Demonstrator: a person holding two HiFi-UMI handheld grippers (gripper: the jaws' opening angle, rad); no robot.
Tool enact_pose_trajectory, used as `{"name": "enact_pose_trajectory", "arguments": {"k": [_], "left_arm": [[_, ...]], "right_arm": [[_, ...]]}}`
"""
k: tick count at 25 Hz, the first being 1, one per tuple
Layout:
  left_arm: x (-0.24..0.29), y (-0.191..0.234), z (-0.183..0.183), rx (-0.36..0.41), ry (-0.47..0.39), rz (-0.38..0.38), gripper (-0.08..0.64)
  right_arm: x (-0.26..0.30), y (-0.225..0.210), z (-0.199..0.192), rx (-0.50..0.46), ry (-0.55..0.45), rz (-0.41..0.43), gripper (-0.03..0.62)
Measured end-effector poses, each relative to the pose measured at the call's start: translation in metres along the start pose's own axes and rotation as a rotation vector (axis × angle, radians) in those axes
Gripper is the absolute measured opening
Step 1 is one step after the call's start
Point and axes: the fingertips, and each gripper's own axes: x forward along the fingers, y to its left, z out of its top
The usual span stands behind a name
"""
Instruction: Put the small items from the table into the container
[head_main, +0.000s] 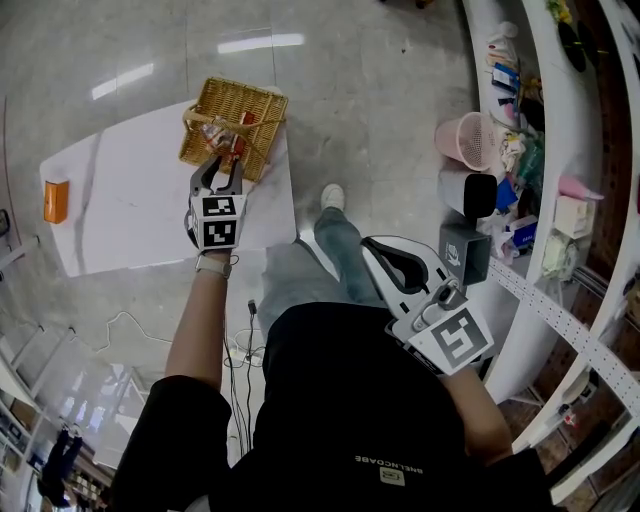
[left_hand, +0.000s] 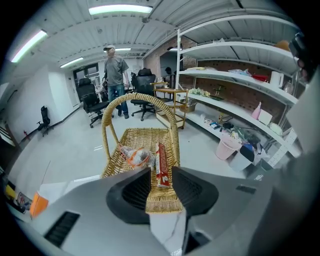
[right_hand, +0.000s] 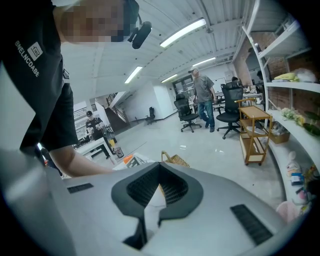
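Our wicker basket (head_main: 262, 102) holds a clear orange-printed packet (left_hand: 134, 156). Our left gripper (head_main: 225, 168) pinches a red snack bar (left_hand: 162, 162) above it, and our right gripper (right_hand: 159, 171) is closed and empty.

Left gripper (head_main: 224, 165) sits at the near edge of the wicker basket (head_main: 255, 105) on the white counter's (head_main: 130, 210) far corner, jaws around a red packet (head_main: 234, 150). Right gripper (head_main: 385, 255) hangs back over the floor. An orange item (head_main: 56, 200) lies at the counter's left end.
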Motion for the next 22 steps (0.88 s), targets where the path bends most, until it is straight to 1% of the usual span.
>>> {"name": "enact_pose_trajectory", "arguments": {"k": [6,11,17,22], "left_arm": [[-0.015,-0.003,0.003,-0.014,-0.014,0.009,0.114],[-0.037,-0.001,0.010,-0.024,-0.039,0.033,0.114],[-0.072,-0.001,0.026,-0.029,-0.082,0.053,0.114],[-0.110,-0.016,0.045,-0.027,-0.122,0.049,0.114]], "right_arm": [[-0.003,0.004,0.003,-0.019,-0.009,0.025,0.000],[-0.003,0.010,0.010,-0.037,-0.032,0.055,0.000],[-0.002,0.017,0.022,-0.057,-0.063,0.098,0.000],[0.000,0.024,0.032,-0.075,-0.096,0.134,0.000]]}}
